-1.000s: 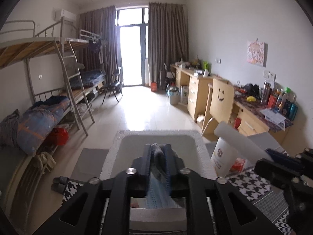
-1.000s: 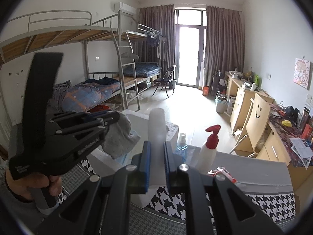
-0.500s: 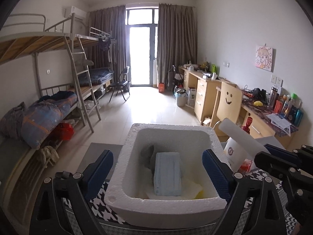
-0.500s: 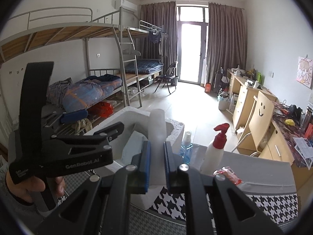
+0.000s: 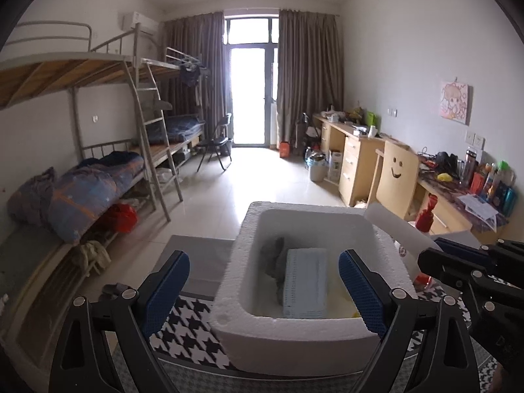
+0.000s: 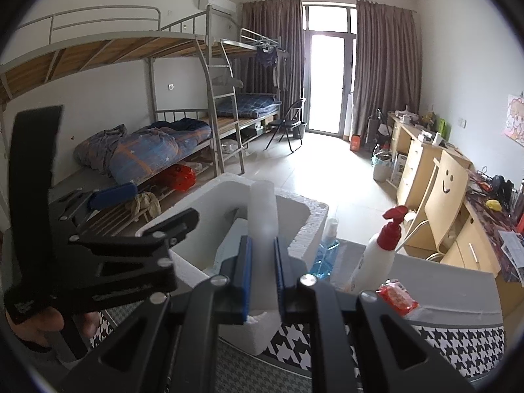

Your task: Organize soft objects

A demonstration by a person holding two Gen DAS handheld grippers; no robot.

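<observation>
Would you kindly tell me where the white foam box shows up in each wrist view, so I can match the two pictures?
Left wrist view: the white foam box sits low at centre, between the open left tongs.
Right wrist view: it lies at centre, behind the right tongs.
Shared landmark: the smiley-face chair.

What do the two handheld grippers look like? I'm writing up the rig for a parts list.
Both are black angular frames with cut-outs and silver screw heads. The left gripper and right gripper carry blue textured pads on their fingers. The left one's side bears faint white lettering, too blurred to read, and a broad black upright handle. No cables visible.
</observation>
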